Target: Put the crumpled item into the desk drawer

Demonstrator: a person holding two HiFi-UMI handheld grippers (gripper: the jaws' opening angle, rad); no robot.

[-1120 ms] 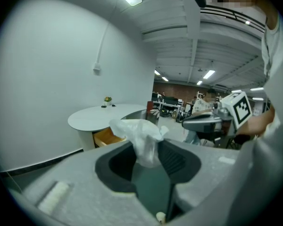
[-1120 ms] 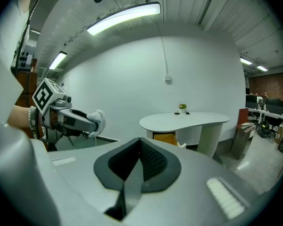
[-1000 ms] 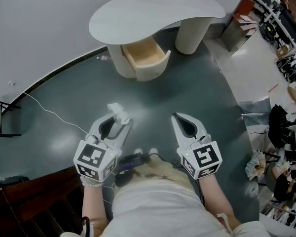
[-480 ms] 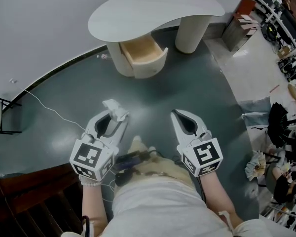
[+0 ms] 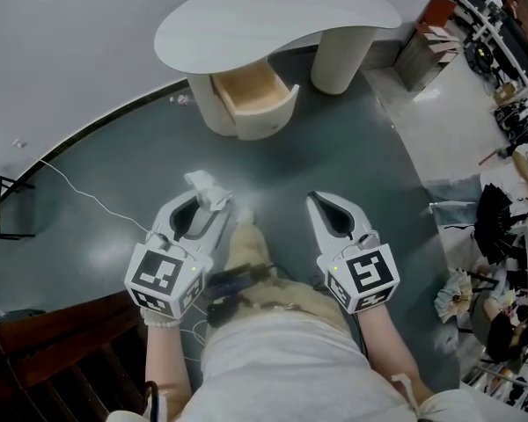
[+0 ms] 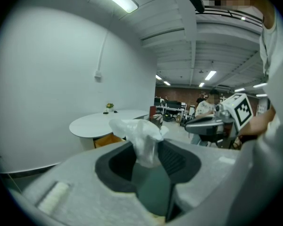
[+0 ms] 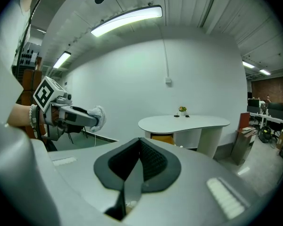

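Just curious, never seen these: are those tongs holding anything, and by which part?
The left tongs pinch a crumpled white wad by its lower end; the rest sticks out beyond the tips. The right tongs are shut and empty.

The person's leg point(image 5: 246, 246), in beige trousers, has swung forward. A second ago only two shoe tips showed just ahead of the body; now the leg reaches up between the left gripper point(image 5: 218, 207) and the right gripper point(image 5: 320, 209), close beside the left one. In the head view the desk point(image 5: 273, 16) and its open drawer point(image 5: 249, 95) have slid slightly left, and the crumpled item point(image 5: 204, 187) sits a shade nearer the drawer.
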